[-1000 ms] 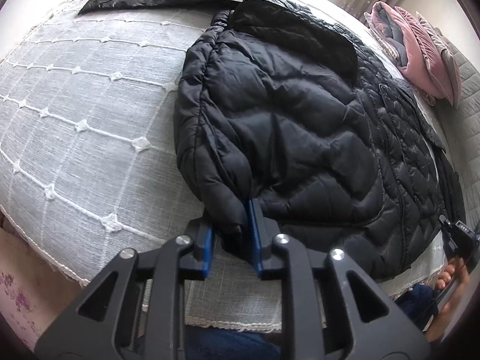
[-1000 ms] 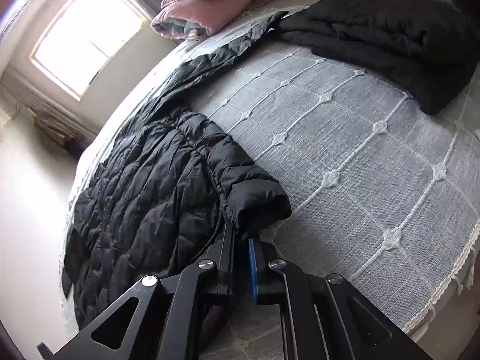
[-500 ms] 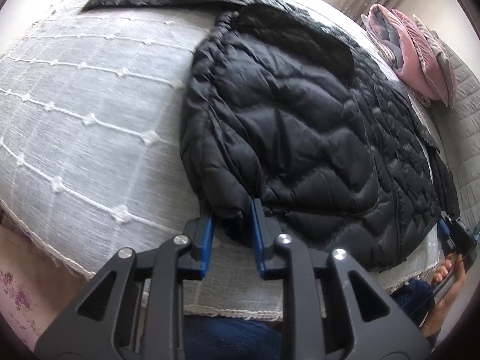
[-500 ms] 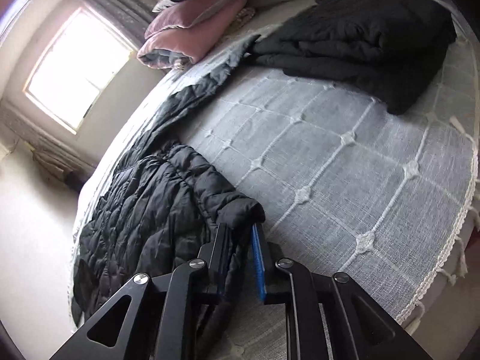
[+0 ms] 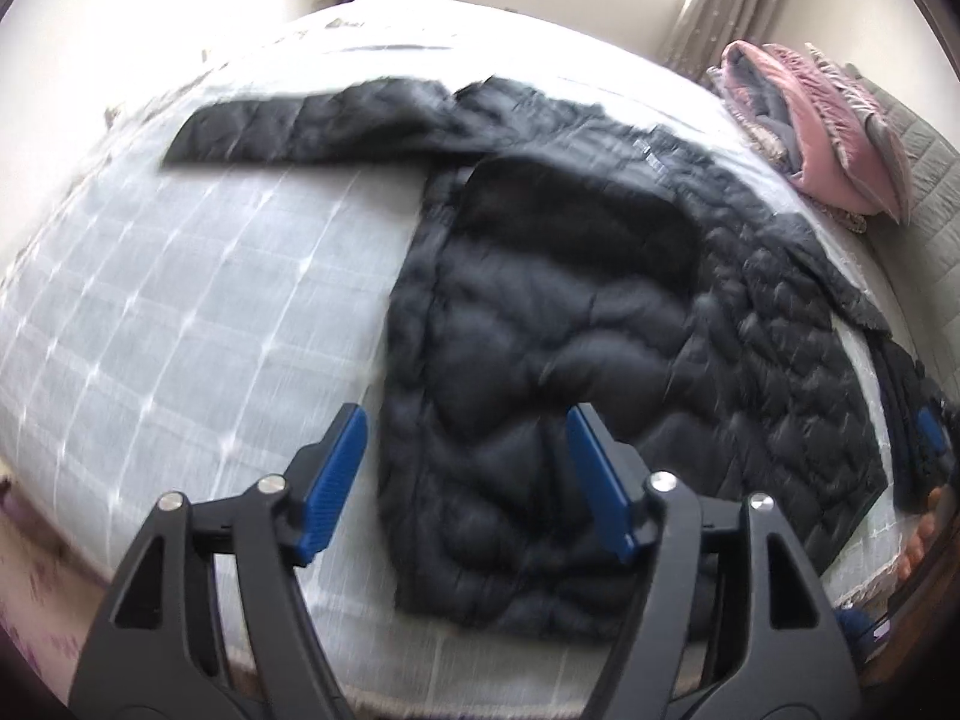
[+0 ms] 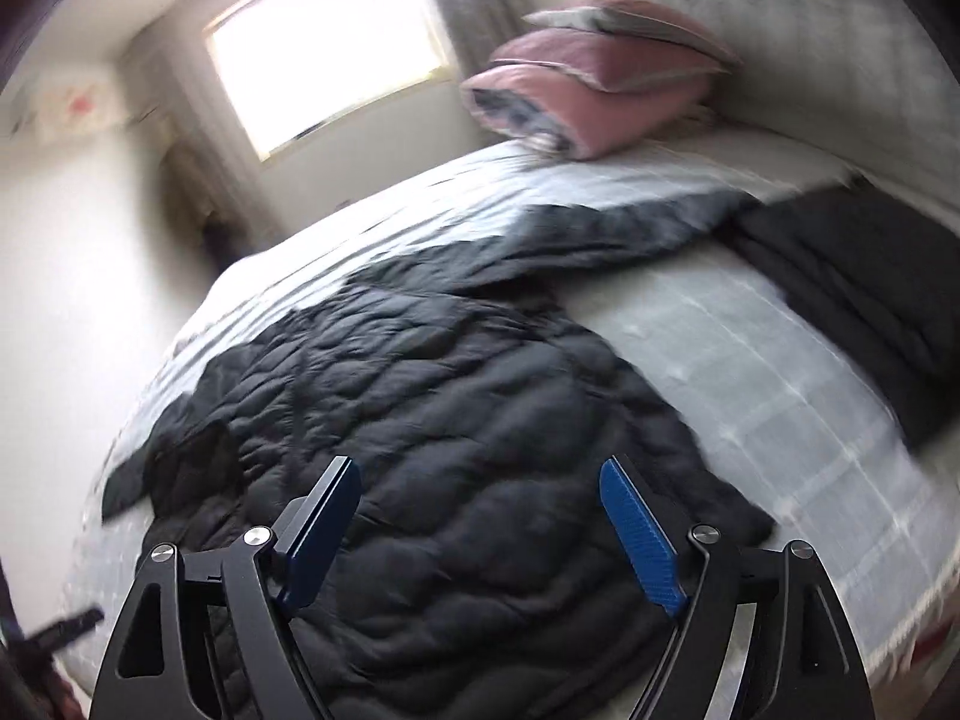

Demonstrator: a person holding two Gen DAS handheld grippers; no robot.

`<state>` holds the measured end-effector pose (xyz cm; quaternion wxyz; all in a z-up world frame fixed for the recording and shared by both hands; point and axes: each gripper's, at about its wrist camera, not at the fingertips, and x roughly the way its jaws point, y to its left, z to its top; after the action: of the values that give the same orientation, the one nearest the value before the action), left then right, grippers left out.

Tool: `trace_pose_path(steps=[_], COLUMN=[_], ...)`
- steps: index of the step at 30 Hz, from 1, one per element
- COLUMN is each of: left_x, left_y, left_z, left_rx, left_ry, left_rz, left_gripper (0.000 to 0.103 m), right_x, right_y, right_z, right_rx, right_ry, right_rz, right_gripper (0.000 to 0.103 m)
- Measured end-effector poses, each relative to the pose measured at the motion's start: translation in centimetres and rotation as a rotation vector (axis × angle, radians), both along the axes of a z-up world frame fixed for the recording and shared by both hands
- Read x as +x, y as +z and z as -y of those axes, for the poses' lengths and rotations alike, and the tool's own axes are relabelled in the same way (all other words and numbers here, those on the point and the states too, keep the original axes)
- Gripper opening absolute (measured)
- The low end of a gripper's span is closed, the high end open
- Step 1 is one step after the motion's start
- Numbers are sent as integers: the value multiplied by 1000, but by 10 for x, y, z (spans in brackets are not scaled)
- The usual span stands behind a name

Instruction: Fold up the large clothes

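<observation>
The jacket (image 5: 570, 324) lies flat on the bed (image 5: 180, 312), centre-right in the left wrist frame. One sleeve (image 5: 300, 132) extends to the upper left. Folded bedding (image 5: 840, 138) sits upper right.

We see black quilted jacket (image 5: 540, 360): puffy cloth, faint sheen. Bedspread (image 5: 180, 312): grey woven cloth, matt, raised white grid stitching. Pink bedding (image 6: 600, 102): soft cloth. Folded dark garment (image 6: 852, 300): matt cloth. Pads (image 5: 336, 480): blue ribbed plastic; gripper frames matt black.
</observation>
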<state>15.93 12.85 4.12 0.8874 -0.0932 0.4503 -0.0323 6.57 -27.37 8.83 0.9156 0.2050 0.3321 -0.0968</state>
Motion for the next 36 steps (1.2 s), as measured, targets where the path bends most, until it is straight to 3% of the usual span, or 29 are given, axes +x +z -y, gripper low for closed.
trace_pose_path(steps=[2,4,6,7,9,10,12,15,18,21,24,26,29,36], left_x=[21,42,68,79,104,120,144,180,219,256,280,283,268,177], left_y=[11,20,24,24,20,16,10,4,9,4,-20,-36,-50,-28], left_z=[9,17,28,33,46,54,65,76,84,91,103,109,109,101], left_rx=[-15,-56,-80,-84,-76,-37,29,93,87,30,24,54,29,-69], left_ry=[-31,-85,-125,-135,-167,-190,-210,-228,-259,-235,-279,-291,-322,-454], left_rz=[18,34,16,2,-26,-49,-66,-110,-138,-183,-297,-342,-410,-381], left_gripper=[82,86,89,89,89,89,89,89,89,89,89,89,89,89], right_x=[17,40,77,98,129,133,134,125,118,124,124,120,122,120], right_y=[15,26,22,12,-12,-24,-41,-52,-62,-75,-81,-78,-76,-76], right_z=[-11,-24,-35,-37,-36,-35,-40,-44,-40,-27,-25,-29,-28,-16], right_rx=[-32,-52,-32,-9,15,35,70,-13,-74,76,183,156,153,239], right_ry=[32,73,189,244,193,164,212,253,225,211,244,254,250,223], right_rz=[35,75,115,75,-64,-94,-131,-166,-191,-238,-243,-238,-237,-226], right_gripper=[88,103,103,103,103,103,103,103,103,103,103,103,103,103])
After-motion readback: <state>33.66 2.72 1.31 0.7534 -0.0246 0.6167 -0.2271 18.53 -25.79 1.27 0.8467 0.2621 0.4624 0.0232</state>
